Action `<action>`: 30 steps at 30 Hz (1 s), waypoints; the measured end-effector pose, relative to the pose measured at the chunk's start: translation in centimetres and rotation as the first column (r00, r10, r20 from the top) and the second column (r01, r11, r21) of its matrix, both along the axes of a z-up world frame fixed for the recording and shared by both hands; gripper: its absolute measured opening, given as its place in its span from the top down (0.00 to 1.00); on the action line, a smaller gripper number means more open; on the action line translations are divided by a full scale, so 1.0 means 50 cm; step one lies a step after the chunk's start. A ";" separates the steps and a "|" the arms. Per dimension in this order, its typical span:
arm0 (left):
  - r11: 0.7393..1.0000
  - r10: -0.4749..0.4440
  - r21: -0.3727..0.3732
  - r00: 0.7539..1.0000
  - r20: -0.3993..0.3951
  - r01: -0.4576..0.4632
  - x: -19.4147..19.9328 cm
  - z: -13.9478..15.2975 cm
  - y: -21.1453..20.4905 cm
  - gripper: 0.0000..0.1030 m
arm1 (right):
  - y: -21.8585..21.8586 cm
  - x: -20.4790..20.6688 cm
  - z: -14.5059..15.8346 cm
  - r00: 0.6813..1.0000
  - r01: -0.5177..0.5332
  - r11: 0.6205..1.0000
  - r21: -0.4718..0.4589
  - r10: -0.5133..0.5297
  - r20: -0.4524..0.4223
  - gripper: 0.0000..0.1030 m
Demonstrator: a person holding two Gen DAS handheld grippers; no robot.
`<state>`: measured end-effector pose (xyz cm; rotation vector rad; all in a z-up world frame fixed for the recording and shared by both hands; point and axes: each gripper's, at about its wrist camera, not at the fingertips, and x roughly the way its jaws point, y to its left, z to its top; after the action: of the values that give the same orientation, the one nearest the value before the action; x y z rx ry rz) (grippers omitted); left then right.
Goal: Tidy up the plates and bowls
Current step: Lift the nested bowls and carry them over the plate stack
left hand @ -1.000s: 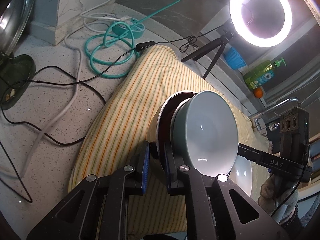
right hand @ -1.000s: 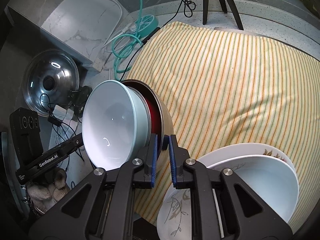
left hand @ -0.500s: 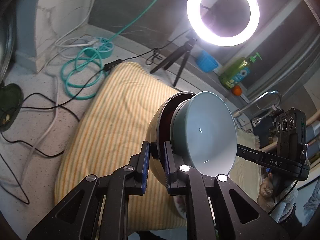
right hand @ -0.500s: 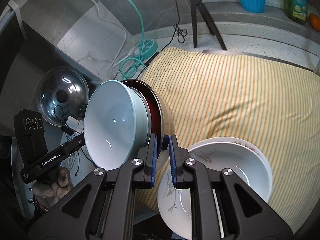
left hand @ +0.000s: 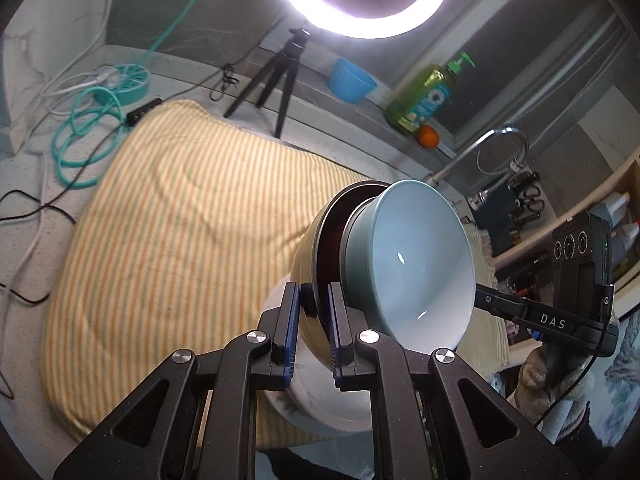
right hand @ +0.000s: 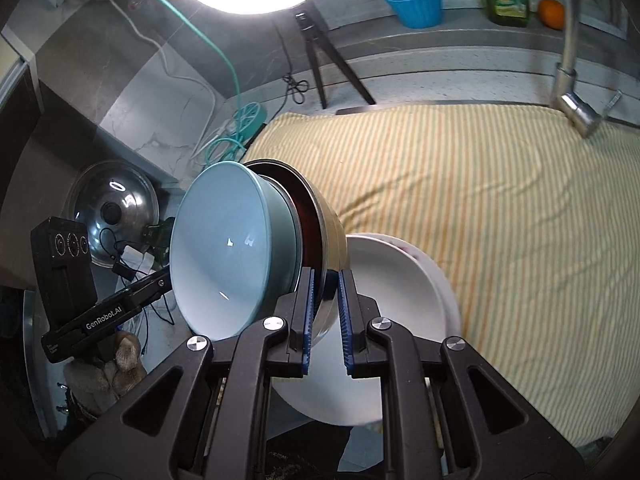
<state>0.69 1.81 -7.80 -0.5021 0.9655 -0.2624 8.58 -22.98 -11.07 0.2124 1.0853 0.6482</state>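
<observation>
A light blue bowl (left hand: 416,264) is nested in a steel bowl (left hand: 308,256) with a dark red inside. The pair hangs tilted above the striped cloth (left hand: 180,220). My left gripper (left hand: 312,316) is shut on the steel bowl's rim. On the opposite side, my right gripper (right hand: 325,308) is shut on the same rim of the steel bowl (right hand: 332,232), beside the blue bowl (right hand: 224,256). Each gripper shows in the other's view, the right gripper (left hand: 492,304) and the left gripper (right hand: 160,284). A stack of white bowls (right hand: 392,320) lies on the cloth below, partly hidden.
A ring light (left hand: 360,4) on a small tripod (left hand: 276,80) stands behind the cloth. On the back ledge are a blue cup (left hand: 352,80), a green soap bottle (left hand: 428,96) and an orange (left hand: 428,136). The faucet (right hand: 572,80) is at right, with a pot lid (right hand: 112,212) and cables at left.
Both grippers have lifted the nested bowls higher and carried them across the cloth. The white bowls now lie directly beneath the held stack. More of the back ledge shows.
</observation>
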 end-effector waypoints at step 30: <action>0.996 -0.063 0.058 0.994 -0.093 0.069 -0.007 -0.051 -0.090 0.90 | -0.081 -0.015 -0.097 0.995 0.036 0.999 -0.014 -0.037 -0.097 0.87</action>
<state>0.35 -2.69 -10.35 -0.4295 1.0773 -0.2705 7.81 -27.03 -15.93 0.2550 1.1758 0.6037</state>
